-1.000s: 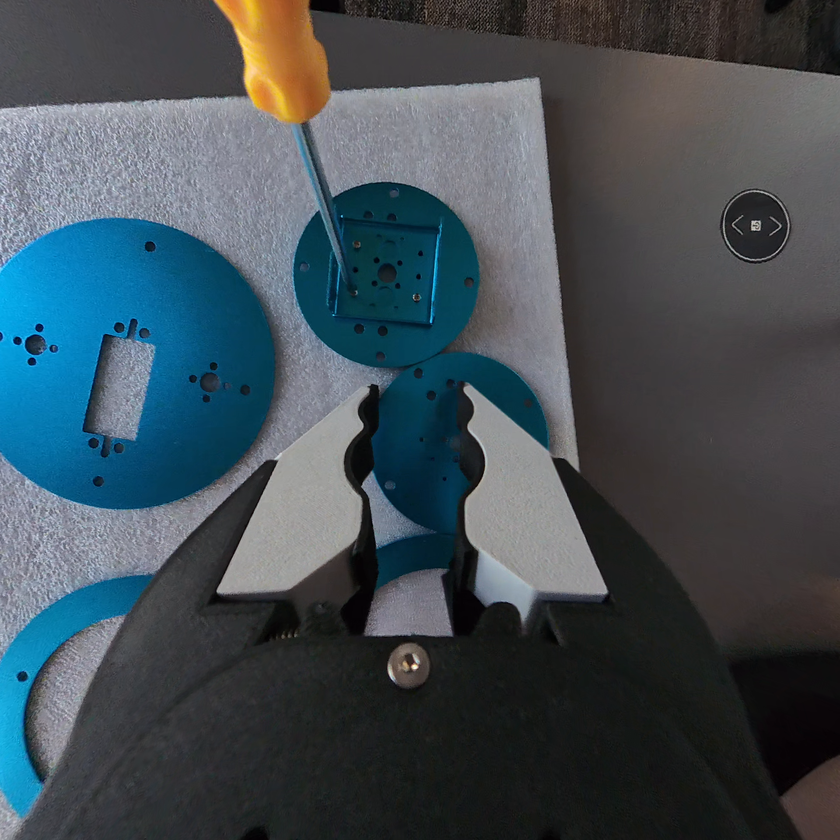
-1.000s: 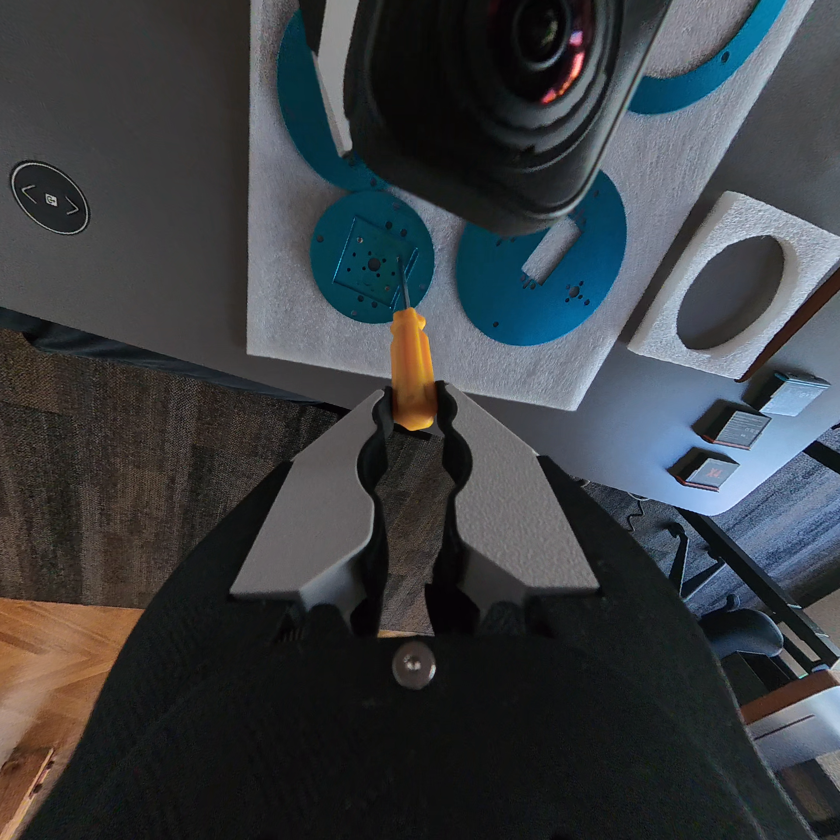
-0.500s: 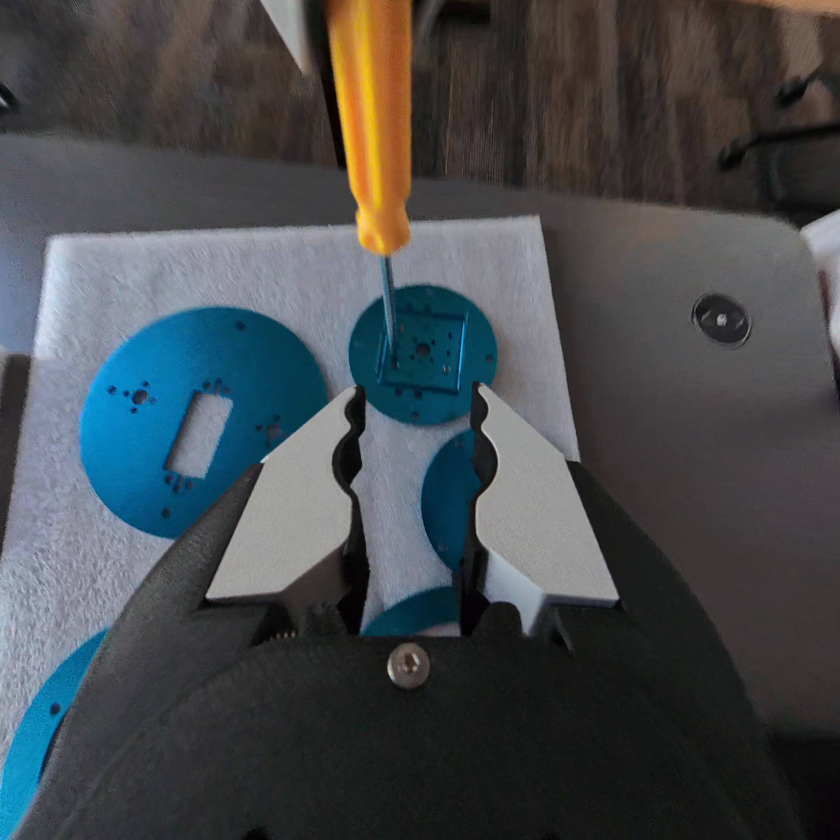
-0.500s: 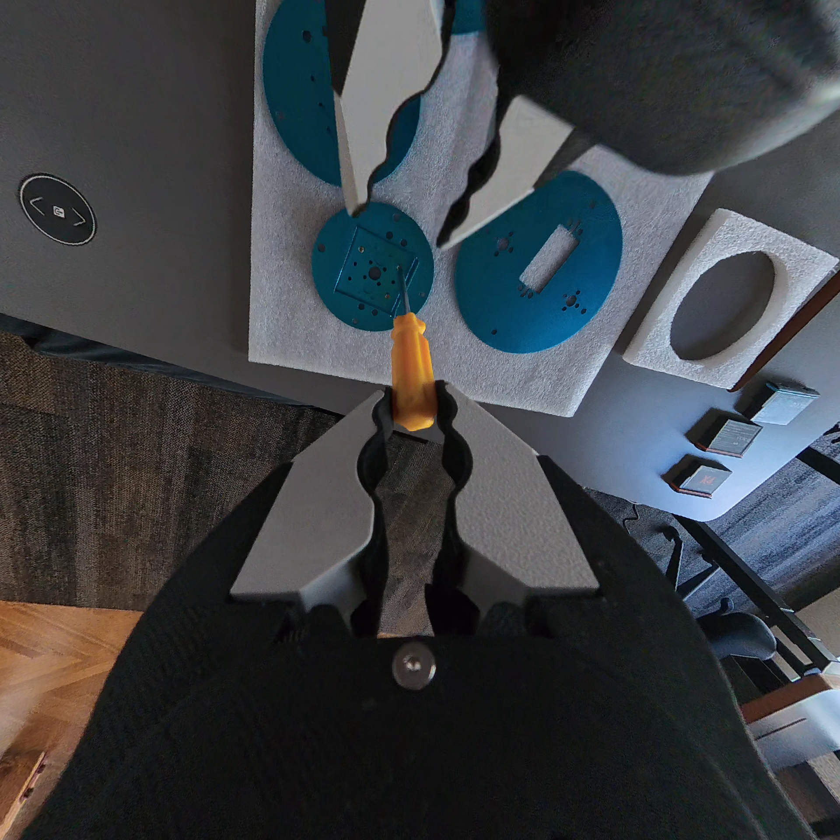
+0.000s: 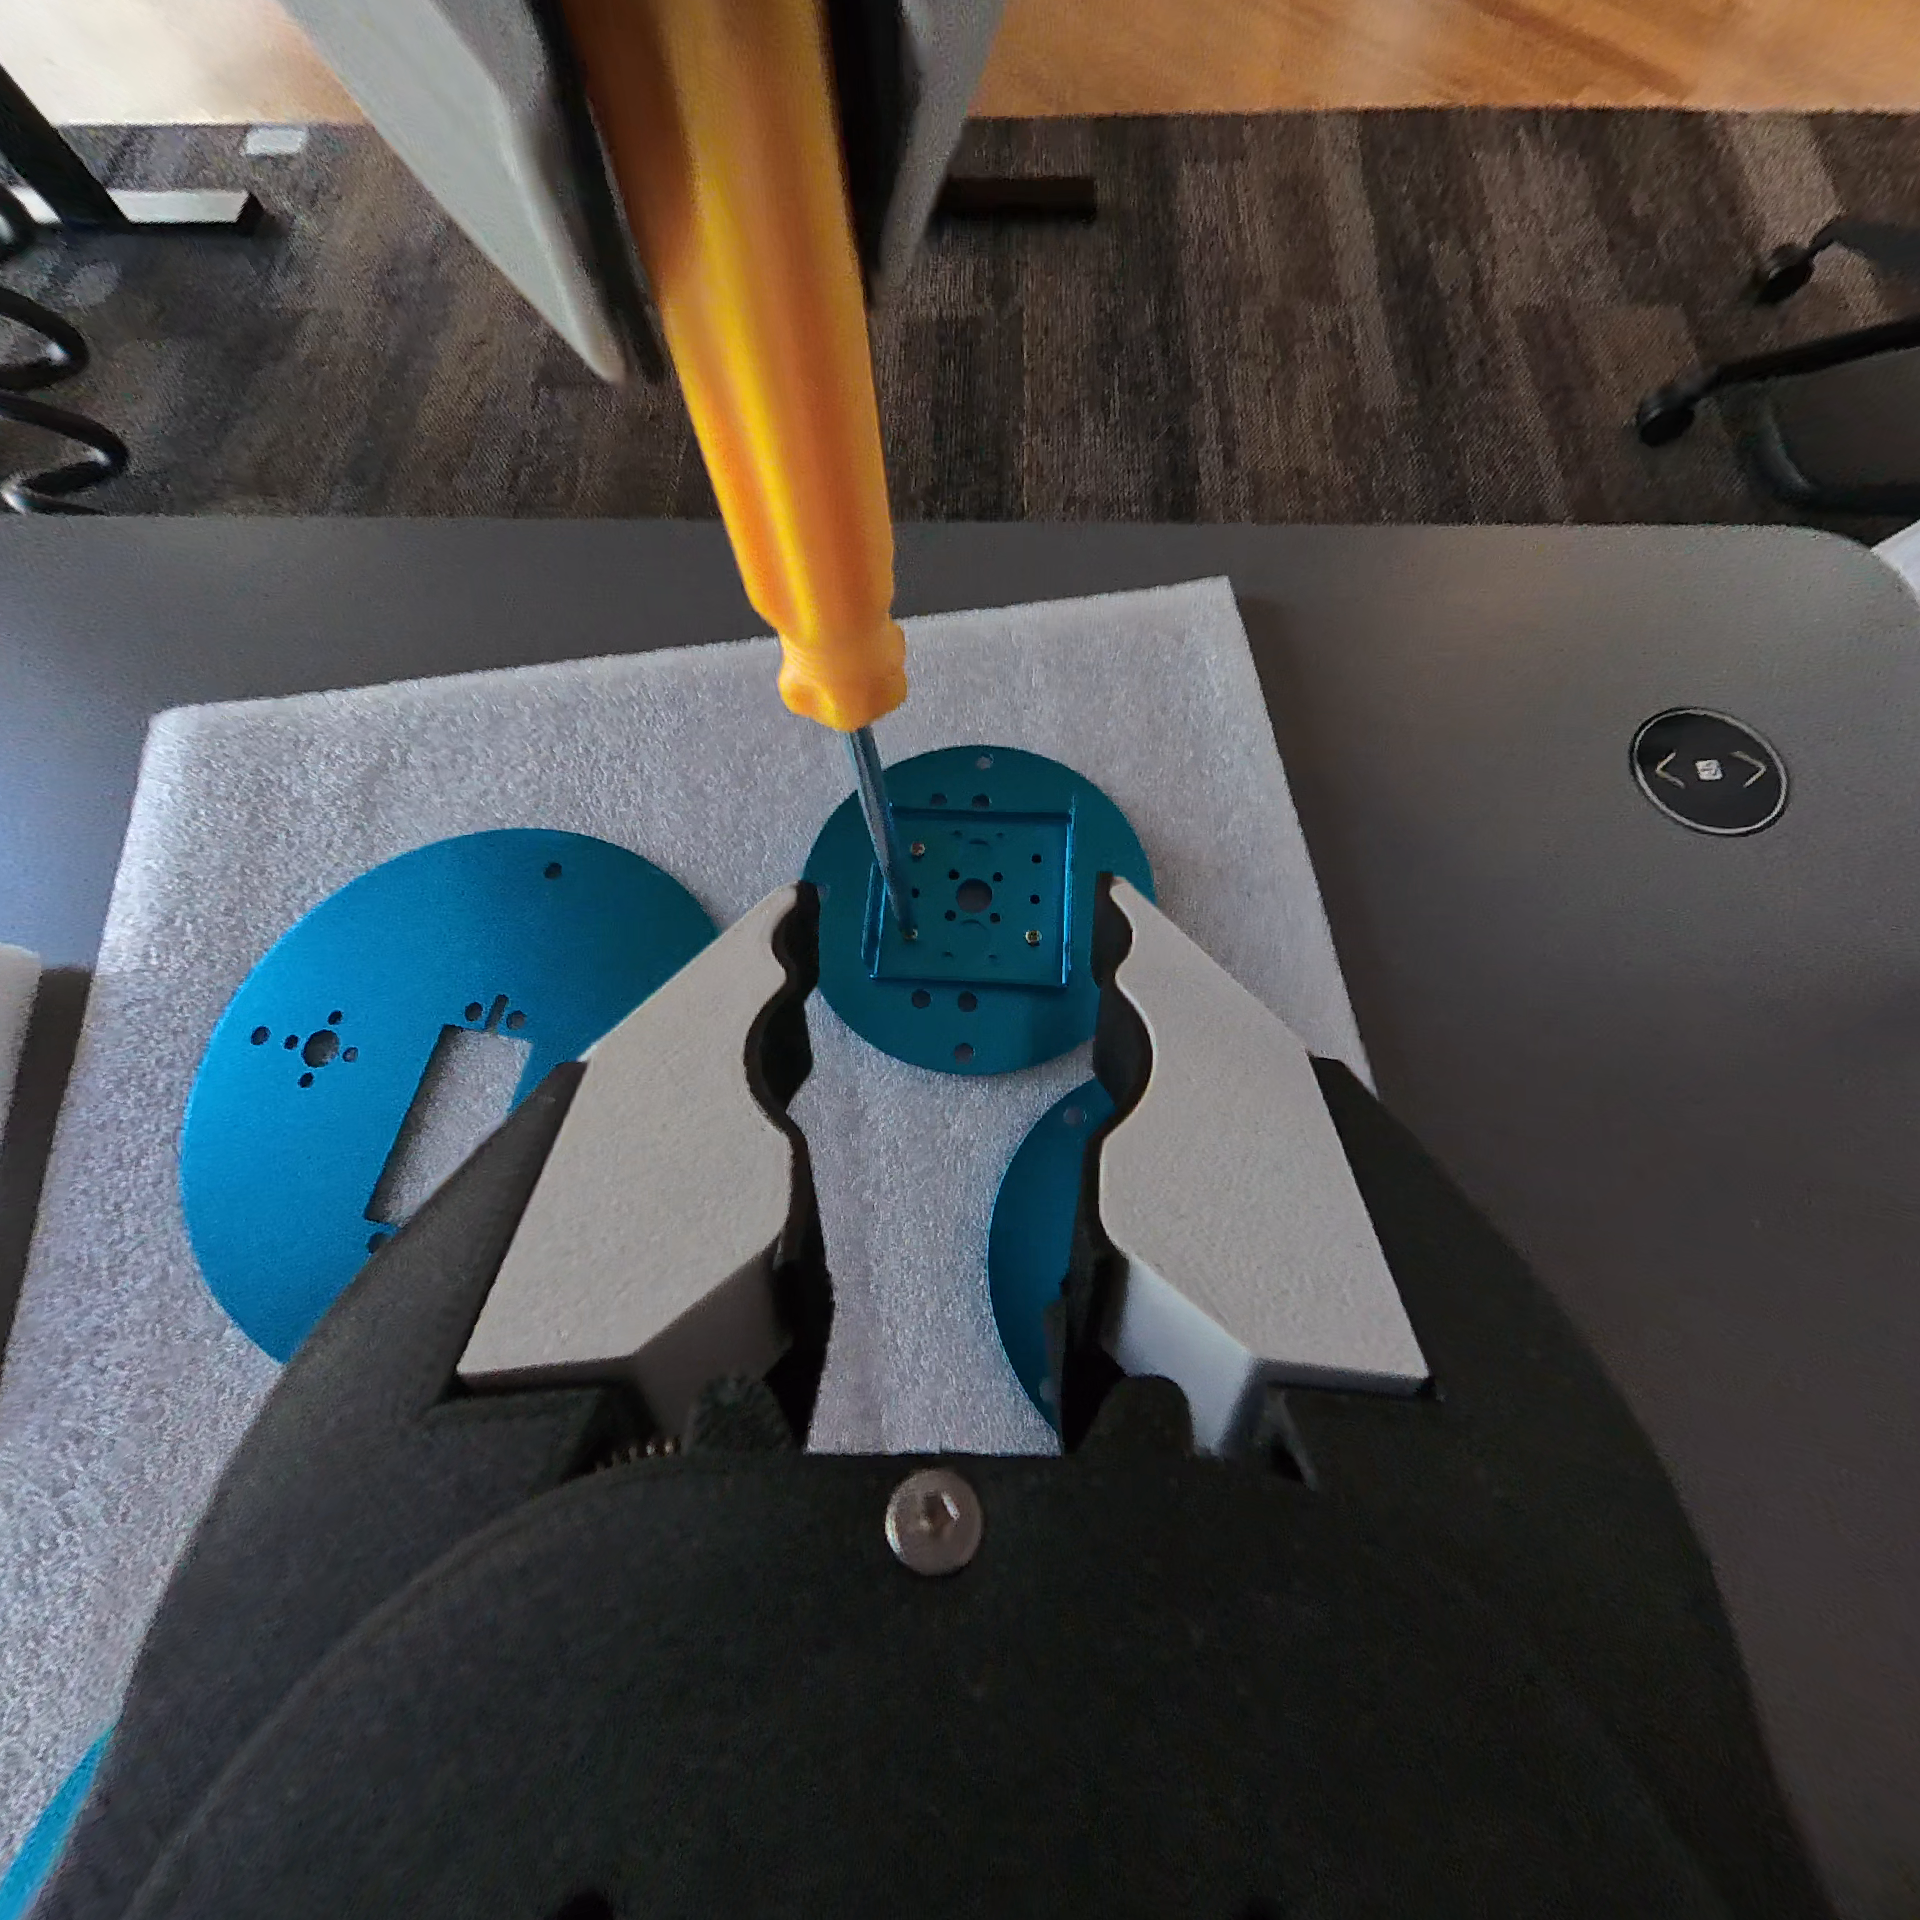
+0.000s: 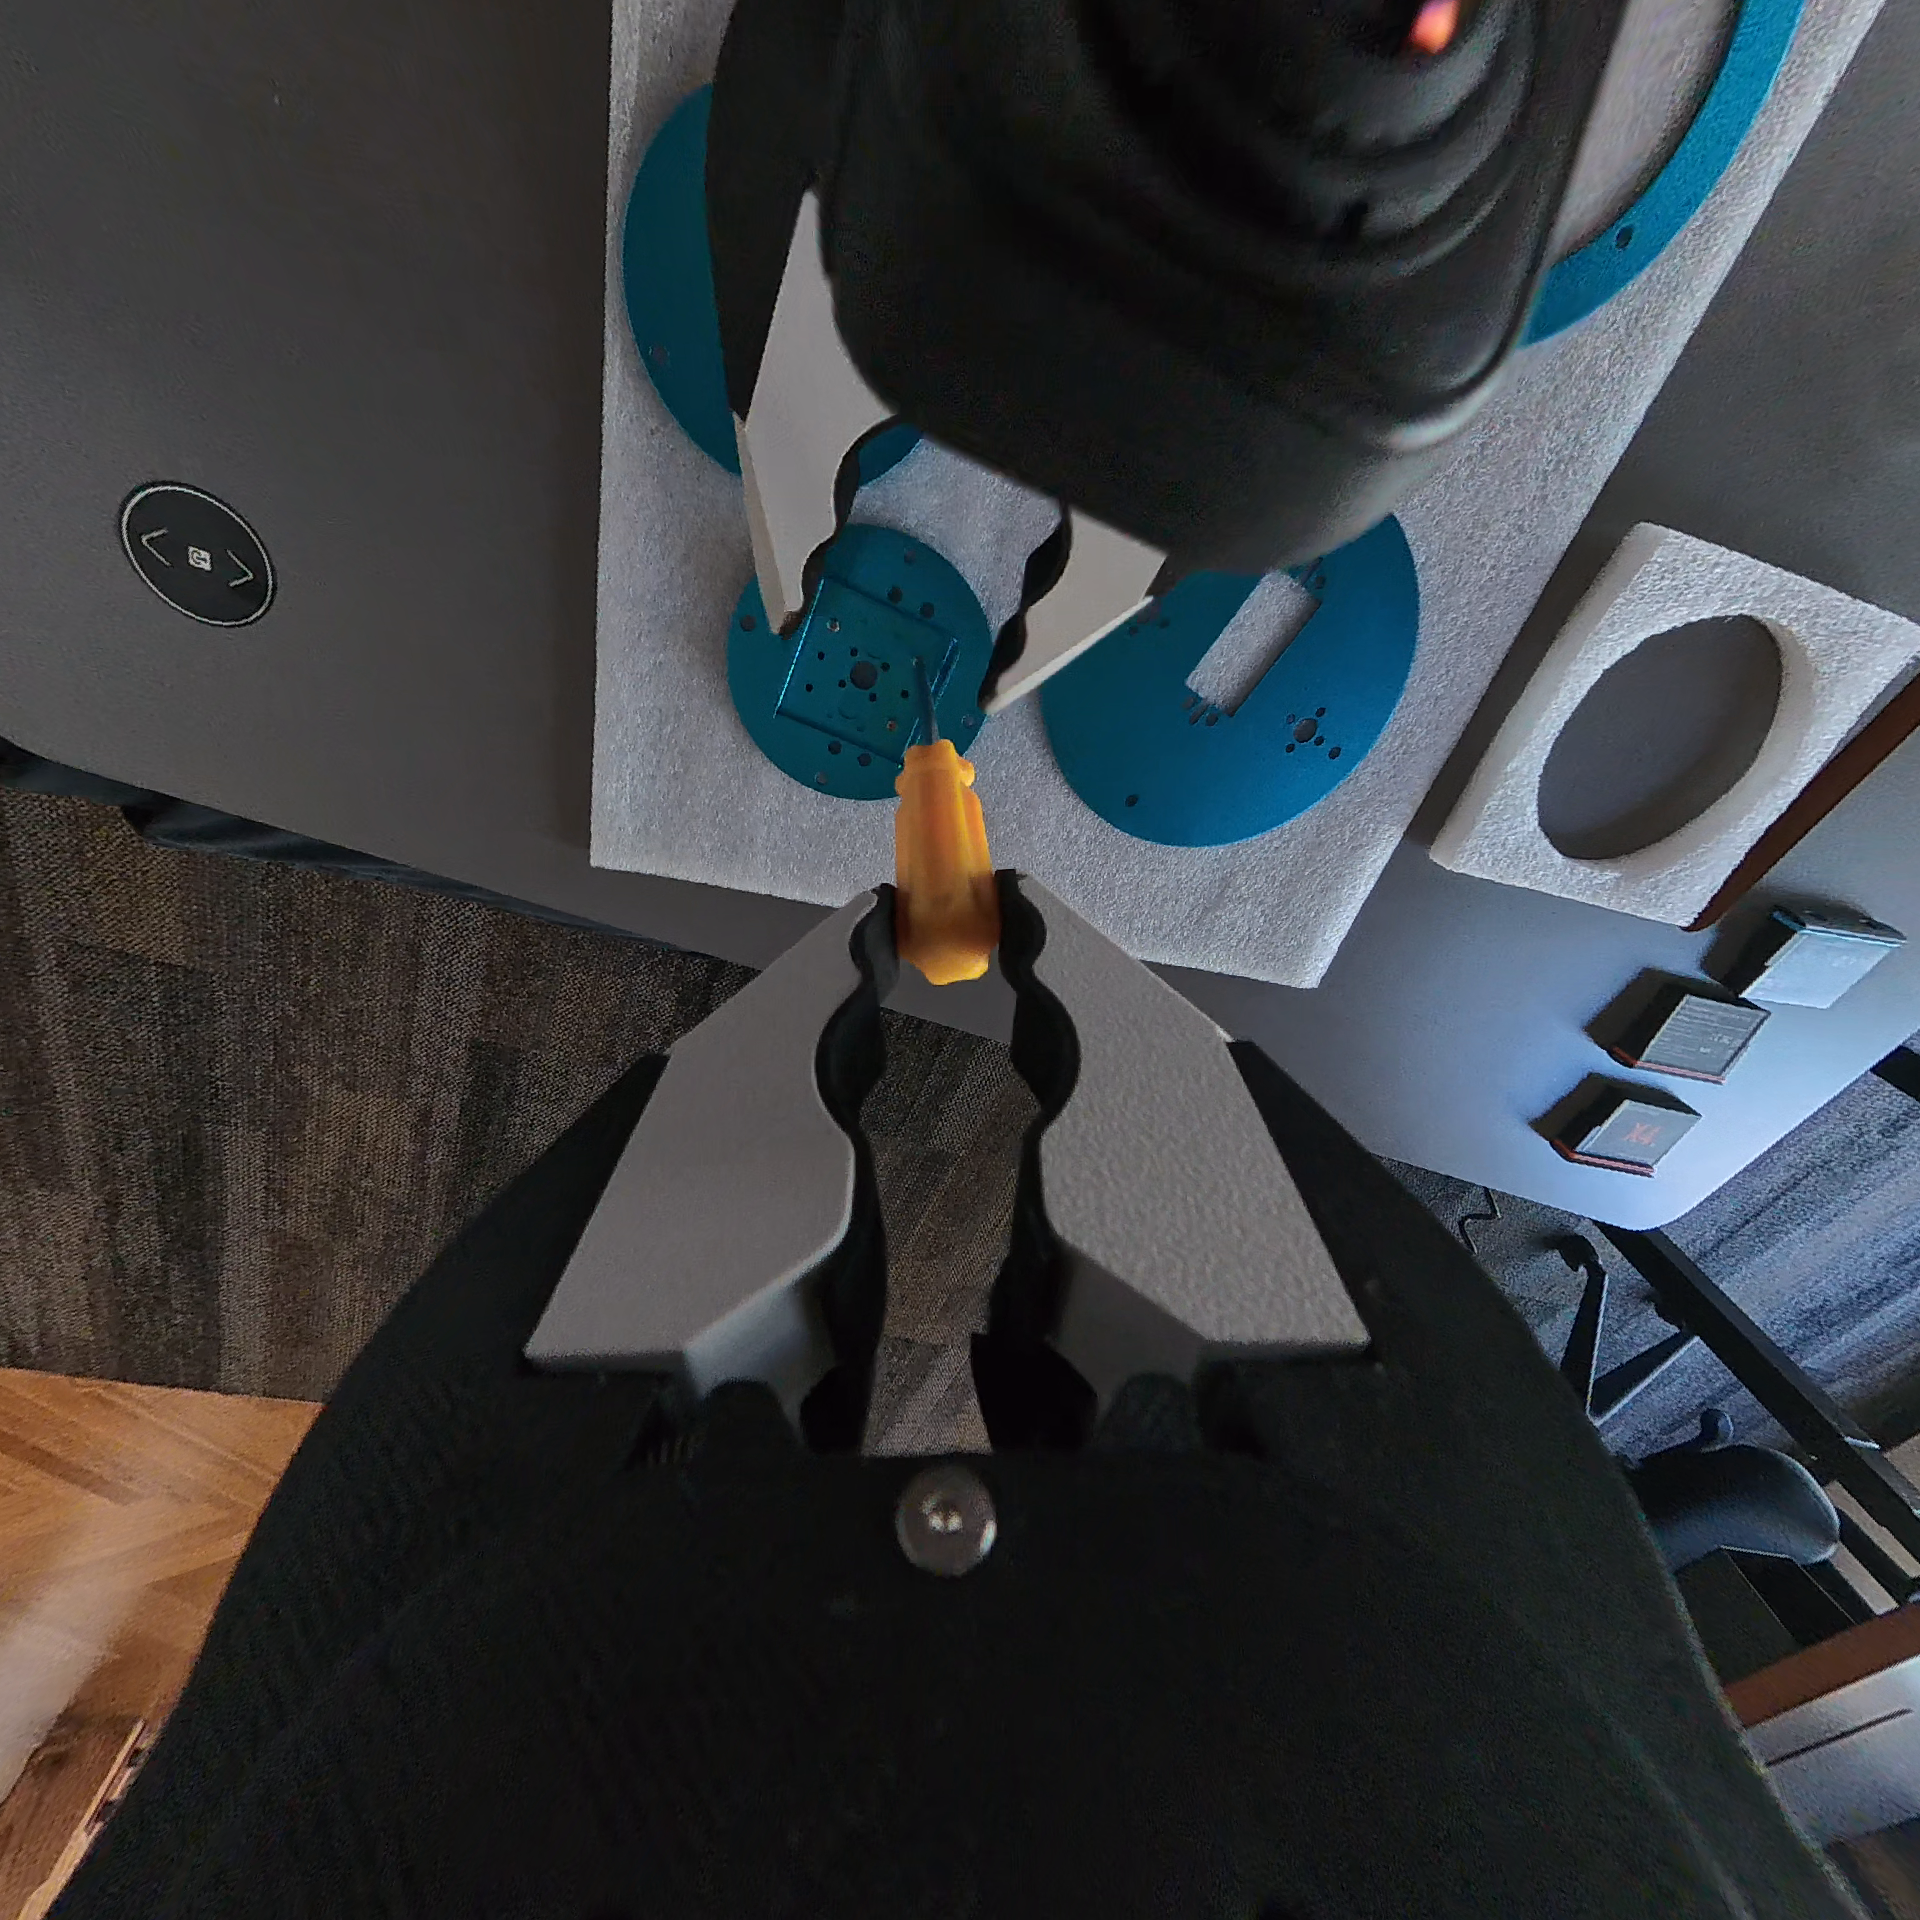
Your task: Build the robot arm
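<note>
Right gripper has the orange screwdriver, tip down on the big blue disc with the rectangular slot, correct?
Not quite. The right gripper does hold the orange screwdriver, but the left wrist view shows its tip on the small blue disc with the square plate.

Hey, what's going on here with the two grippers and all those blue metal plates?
The right gripper is shut on an orange-handled screwdriver, whose tip sits at a corner screw of the square bracket on the small blue disc. The left gripper, open, straddles that disc without holding anything. Around it, a larger slotted blue disc and other plates lie on the white foam sheet.
</note>
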